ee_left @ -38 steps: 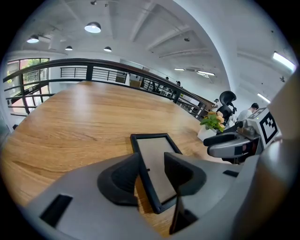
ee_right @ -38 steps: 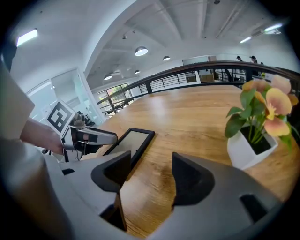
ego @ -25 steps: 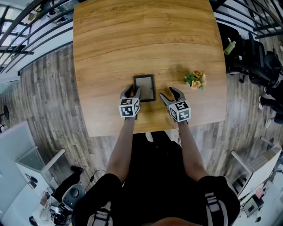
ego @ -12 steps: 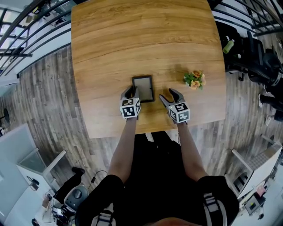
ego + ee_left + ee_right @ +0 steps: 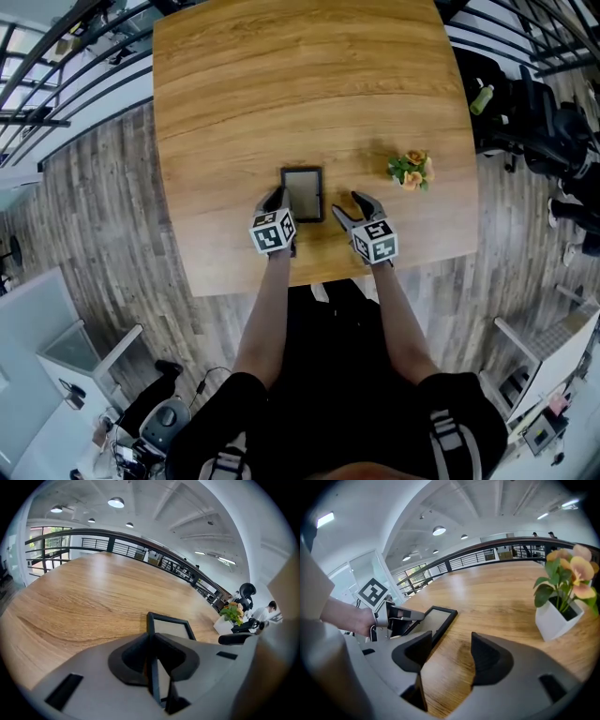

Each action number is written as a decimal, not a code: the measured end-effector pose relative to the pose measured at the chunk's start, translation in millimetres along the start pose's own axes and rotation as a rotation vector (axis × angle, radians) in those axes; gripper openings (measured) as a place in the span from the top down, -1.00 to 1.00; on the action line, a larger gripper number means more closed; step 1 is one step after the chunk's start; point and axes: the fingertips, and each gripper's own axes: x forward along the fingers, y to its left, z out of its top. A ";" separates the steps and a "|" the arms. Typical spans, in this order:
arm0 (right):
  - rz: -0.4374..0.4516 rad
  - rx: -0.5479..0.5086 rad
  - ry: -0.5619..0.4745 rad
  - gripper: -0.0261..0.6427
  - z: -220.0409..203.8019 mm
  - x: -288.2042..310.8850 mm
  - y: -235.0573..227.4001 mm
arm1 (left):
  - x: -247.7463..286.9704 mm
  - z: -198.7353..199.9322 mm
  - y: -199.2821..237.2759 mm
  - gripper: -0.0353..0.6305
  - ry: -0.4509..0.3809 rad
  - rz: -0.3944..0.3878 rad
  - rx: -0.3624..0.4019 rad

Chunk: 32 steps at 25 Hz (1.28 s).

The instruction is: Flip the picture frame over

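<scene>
Head view: the picture frame (image 5: 302,193) lay on the wooden table (image 5: 300,84), toward the near edge and glass side up. My left gripper (image 5: 277,199) sat at the frame's near left corner. My right gripper (image 5: 349,208) hung just right of the frame, clear of it. A small potted plant (image 5: 411,171) stood further right, well apart from the frame.

Left gripper view: the frame's left border ran straight in between the jaws. The jaws were closing, and the pads sat against that border on both sides, so I logged a grip on the frame's edge. I could not tell whether that edge had left the table. The plant showed far right, with one dark finger of the other gripper in front of it.

Right gripper view: the jaws stood wide apart with only bare tabletop between them. The frame lay just left of the left jaw, not touching it. Beyond the frame I saw the left gripper clamped on its edge, a hand (image 5: 351,620) behind it. The plant stood to the right.
</scene>
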 end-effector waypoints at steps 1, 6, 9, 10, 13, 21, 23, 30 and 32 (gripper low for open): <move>0.002 -0.001 -0.001 0.10 0.3 -0.1 1.2 | -0.7 0.0 0.9 0.71 -0.002 0.003 -0.006; 0.002 0.003 -0.004 0.10 0.8 -0.6 6.9 | -3.1 -1.3 5.6 0.71 -0.007 0.004 -0.059; 0.009 0.006 -0.009 0.10 1.9 -0.6 11.7 | -8.1 0.4 6.2 0.71 -0.021 -0.005 -0.091; 0.025 0.014 -0.014 0.10 2.5 -0.7 14.7 | -10.4 2.0 5.1 0.71 -0.029 -0.011 -0.100; 0.108 0.070 -0.047 0.30 6.6 -1.3 28.8 | -19.2 10.0 -2.7 0.71 -0.066 -0.044 -0.118; 0.169 0.135 -0.078 0.25 13.5 -4.1 40.7 | -45.0 22.8 -16.9 0.71 -0.134 -0.079 -0.136; 0.195 0.203 -0.103 0.25 17.7 -6.7 40.3 | -51.1 25.2 -19.0 0.71 -0.148 -0.079 -0.149; 0.292 0.298 -0.151 0.28 34.9 -13.6 50.3 | -67.8 41.4 -29.4 0.71 -0.199 -0.094 -0.148; 0.325 0.313 -0.153 0.31 37.8 -16.1 55.9 | -72.6 46.1 -33.2 0.71 -0.210 -0.102 -0.144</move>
